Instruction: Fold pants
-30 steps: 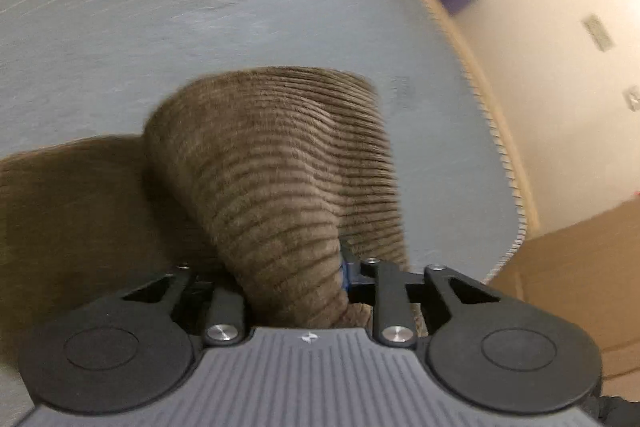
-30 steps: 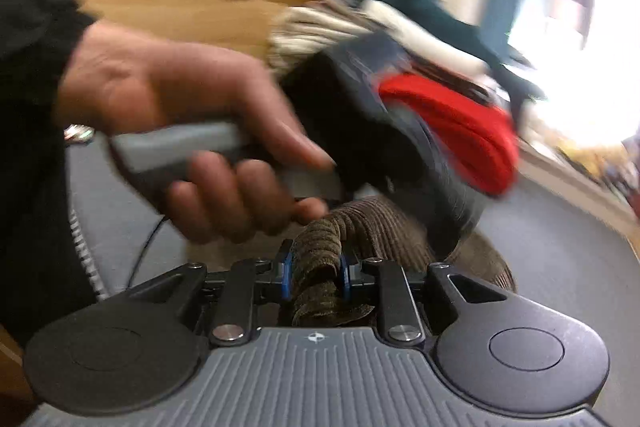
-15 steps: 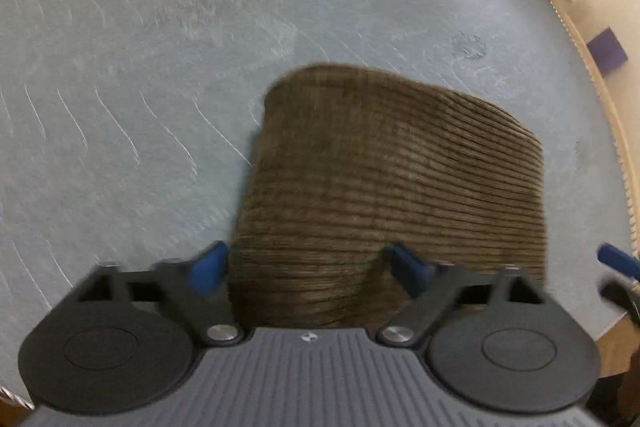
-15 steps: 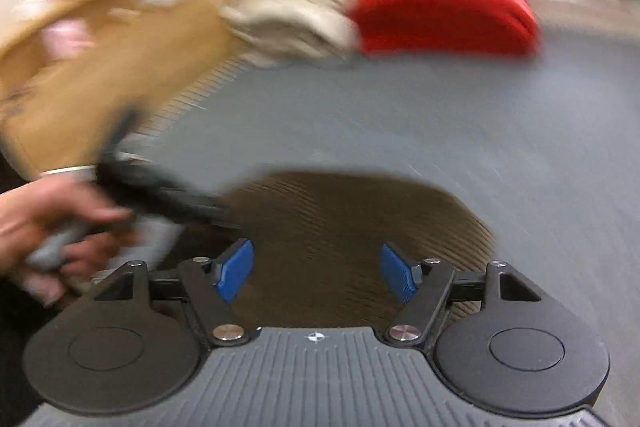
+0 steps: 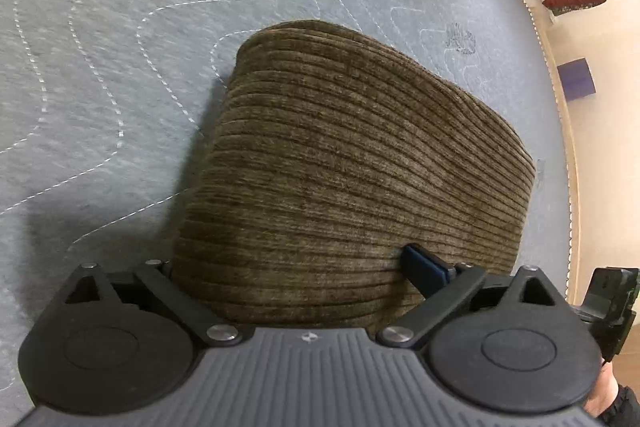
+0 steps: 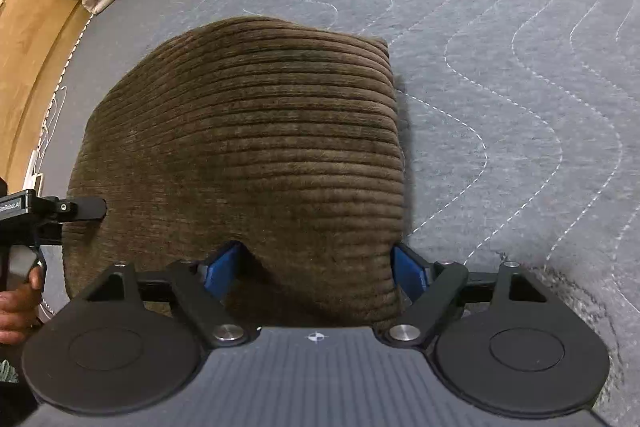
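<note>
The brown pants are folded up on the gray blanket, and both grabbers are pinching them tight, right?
Not quite. The brown pants do lie folded on the gray blanket, but neither grabber is pinching. The right wrist view shows the right grabber with its jaws apart, just opened; the left wrist view shows the left grabber open too.

My left wrist camera looks steeply down along its fingers, close over the pants, quilt filling the upper left. My right wrist camera looks down likewise, quilt at upper right. Both share the pants; the left gripper shows at the right view's left edge.
</note>
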`<state>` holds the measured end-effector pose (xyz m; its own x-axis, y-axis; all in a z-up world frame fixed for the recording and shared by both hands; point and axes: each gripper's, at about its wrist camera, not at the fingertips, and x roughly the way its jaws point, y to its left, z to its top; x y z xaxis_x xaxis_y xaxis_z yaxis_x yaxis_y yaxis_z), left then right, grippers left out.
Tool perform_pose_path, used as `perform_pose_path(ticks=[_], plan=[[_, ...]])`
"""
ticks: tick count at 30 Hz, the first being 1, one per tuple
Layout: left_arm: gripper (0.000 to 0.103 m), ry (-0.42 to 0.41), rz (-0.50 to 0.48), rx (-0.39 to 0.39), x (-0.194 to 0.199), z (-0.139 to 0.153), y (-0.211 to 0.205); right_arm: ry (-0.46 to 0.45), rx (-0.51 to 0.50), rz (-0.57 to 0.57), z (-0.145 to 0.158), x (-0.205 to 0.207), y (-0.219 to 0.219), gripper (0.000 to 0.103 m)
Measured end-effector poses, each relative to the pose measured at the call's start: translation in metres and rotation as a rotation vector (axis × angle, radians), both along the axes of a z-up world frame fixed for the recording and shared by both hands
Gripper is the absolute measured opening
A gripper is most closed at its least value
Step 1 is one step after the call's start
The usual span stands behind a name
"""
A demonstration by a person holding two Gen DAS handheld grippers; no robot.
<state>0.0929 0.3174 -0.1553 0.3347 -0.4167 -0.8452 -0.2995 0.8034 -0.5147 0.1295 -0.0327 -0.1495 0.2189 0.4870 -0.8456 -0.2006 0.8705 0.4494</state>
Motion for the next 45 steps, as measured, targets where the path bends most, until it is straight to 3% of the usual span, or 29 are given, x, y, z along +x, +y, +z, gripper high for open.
perform_pose_path(ticks=[1, 2, 3, 4, 6, 9, 12, 16, 18, 20, 21, 22, 23, 24, 26, 29, 30, 31, 34, 36, 38, 39, 42, 43, 45], plan=[[0.097, -0.002, 0.001, -0.004, 0.001, -0.001, -0.001, 0.003, 0.014, -0.012, -0.004, 0.000, -0.001, 0.070], [0.093, -0.013, -0.001, -0.004, 0.002, -0.001, -0.005, 0.001, 0.034, -0.022, -0.001, 0.000, -0.003, 0.055], [0.076, -0.034, -0.007, -0.007, 0.002, 0.002, -0.009, -0.008, 0.045, -0.029, 0.005, 0.000, -0.010, 0.043], [0.062, -0.050, -0.013, -0.019, 0.004, 0.005, -0.014, -0.023, 0.053, -0.038, 0.011, -0.001, -0.014, 0.039], [0.052, -0.079, -0.031, -0.005, 0.008, 0.014, -0.020, -0.043, 0.100, -0.077, 0.022, 0.002, -0.026, 0.025], [0.046, -0.124, -0.040, -0.006, 0.014, 0.029, -0.031, -0.105, 0.188, -0.102, 0.046, 0.005, -0.048, 0.022], [0.045, -0.205, -0.034, -0.022, 0.026, 0.048, -0.046, -0.257, 0.190, -0.074, 0.078, 0.010, -0.062, 0.022], [0.045, -0.340, -0.017, -0.044, 0.049, 0.075, -0.069, -0.392, 0.220, -0.092, 0.108, 0.028, -0.094, 0.022], [0.050, -0.397, -0.029, -0.030, 0.060, 0.084, -0.084, -0.470, 0.209, -0.088, 0.118, 0.039, -0.105, 0.023], [0.072, -0.421, 0.003, 0.083, 0.068, 0.089, -0.098, -0.532, 0.167, -0.096, 0.120, 0.051, -0.119, 0.027], [0.083, -0.410, 0.058, 0.208, 0.070, 0.091, -0.103, -0.556, 0.118, -0.110, 0.116, 0.058, -0.123, 0.036], [0.080, -0.392, 0.106, 0.337, 0.071, 0.093, -0.107, -0.578, 0.024, -0.155, 0.109, 0.066, -0.128, 0.042], [0.076, -0.381, 0.127, 0.393, 0.072, 0.094, -0.109, -0.582, -0.083, -0.225, 0.102, 0.073, -0.128, 0.051], [0.068, -0.383, 0.141, 0.380, 0.071, 0.095, -0.109, -0.566, -0.169, -0.290, 0.093, 0.079, -0.133, 0.051], [0.066, -0.415, 0.102, 0.306, 0.070, 0.099, -0.117, -0.496, -0.171, -0.326, 0.085, 0.085, -0.142, 0.050], [0.058, -0.465, -0.078, 0.351, 0.072, 0.104, -0.151, -0.504, -0.104, -0.236, 0.090, 0.079, -0.137, 0.050], [0.049, -0.459, -0.135, 0.364, 0.072, 0.100, -0.161, -0.528, -0.115, -0.180, 0.091, 0.075, -0.134, 0.049], [0.037, -0.437, -0.186, 0.371, 0.072, 0.093, -0.170, -0.545, -0.141, -0.118, 0.090, 0.070, -0.131, 0.049], [0.028, -0.244, -0.318, 0.440, 0.073, 0.051, -0.188, -0.438, -0.223, -0.021, 0.067, 0.073, -0.122, 0.049], [0.029, -0.126, -0.384, 0.563, 0.069, 0.024, -0.199, -0.288, -0.323, 0.027, 0.032, 0.073, -0.125, 0.050], [0.028, -0.148, -0.393, 0.598, 0.064, 0.030, -0.208, -0.267, -0.322, 0.017, 0.024, 0.072, -0.130, 0.051], [0.028, -0.174, -0.385, 0.602, 0.061, 0.039, -0.212, -0.277, -0.317, 0.003, 0.030, 0.072, -0.131, 0.051], [0.030, -0.263, -0.368, 0.505, 0.049, 0.052, -0.221, -0.329, -0.266, -0.006, 0.040, 0.059, -0.137, 0.050], [0.031, -0.206, -0.391, 0.511, 0.050, 0.039, -0.226, -0.296, -0.301, 0.004, 0.031, 0.055, -0.141, 0.050], [0.033, -0.141, -0.405, 0.568, 0.044, 0.020, -0.236, -0.246, -0.347, 0.003, 0.012, 0.055, -0.137, 0.064]])
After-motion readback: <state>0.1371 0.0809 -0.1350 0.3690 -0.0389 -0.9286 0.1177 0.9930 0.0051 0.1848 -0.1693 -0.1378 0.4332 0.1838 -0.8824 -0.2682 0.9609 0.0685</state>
